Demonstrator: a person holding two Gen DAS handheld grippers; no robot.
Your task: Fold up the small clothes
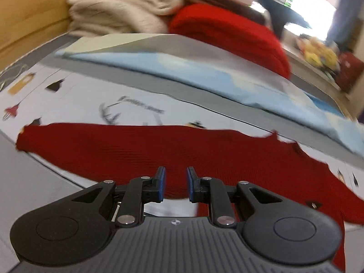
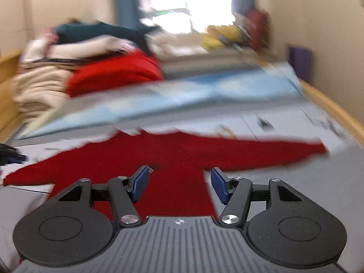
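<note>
Left gripper (image 1: 175,186): blue fingers (image 1: 161,184) nearly together, narrow gap, nothing visibly pinched. Dark red knit garment (image 1: 147,150) lies right under them, spread flat across bed (image 1: 79,95) with printed sheet. Right gripper (image 2: 180,185): fingers (image 2: 140,183) wide apart, hovering over same garment (image 2: 173,159), no contact as far as blur lets me judge. Behind garment: folded light blue bedding (image 1: 204,72). Further back, bright red pile (image 1: 227,29) beside cream knit stack (image 1: 118,9), near window (image 2: 168,2).
</note>
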